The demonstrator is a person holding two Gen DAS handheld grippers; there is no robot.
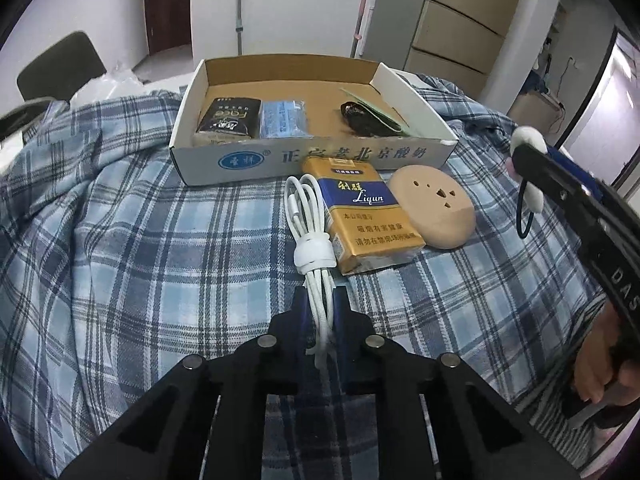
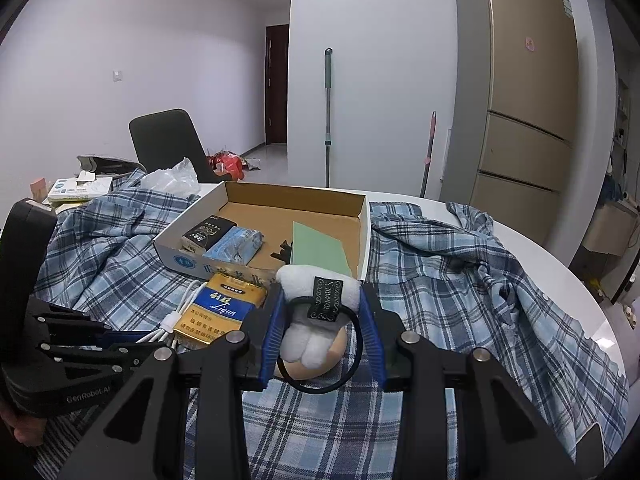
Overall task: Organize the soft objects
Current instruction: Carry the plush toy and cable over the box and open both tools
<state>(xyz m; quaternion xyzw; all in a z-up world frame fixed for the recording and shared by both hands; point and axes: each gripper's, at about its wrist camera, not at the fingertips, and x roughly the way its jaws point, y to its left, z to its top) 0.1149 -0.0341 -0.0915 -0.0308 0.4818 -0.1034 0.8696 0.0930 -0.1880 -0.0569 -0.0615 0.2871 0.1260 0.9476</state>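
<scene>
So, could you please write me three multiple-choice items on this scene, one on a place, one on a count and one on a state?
1. Where does the gold-and-blue cigarette pack lie?
A. inside the box
B. on the plaid cloth in front of the shallow white cardboard box
C. on the chair

2. How many wrapped packs lie side by side at the box's left end?
A. two
B. four
C. none

3. What is the left gripper doing?
A. standing open over the bare cloth
B. shut on the bundled white cable
C. shut on the round tan sponge

Answers: 1 B, the pack rests on the blue plaid cloth just below the box's printed wall. 2 A, a black tissue pack and a blue plastic pack. 3 B, the cable's lower end runs between the closed fingers.
</scene>
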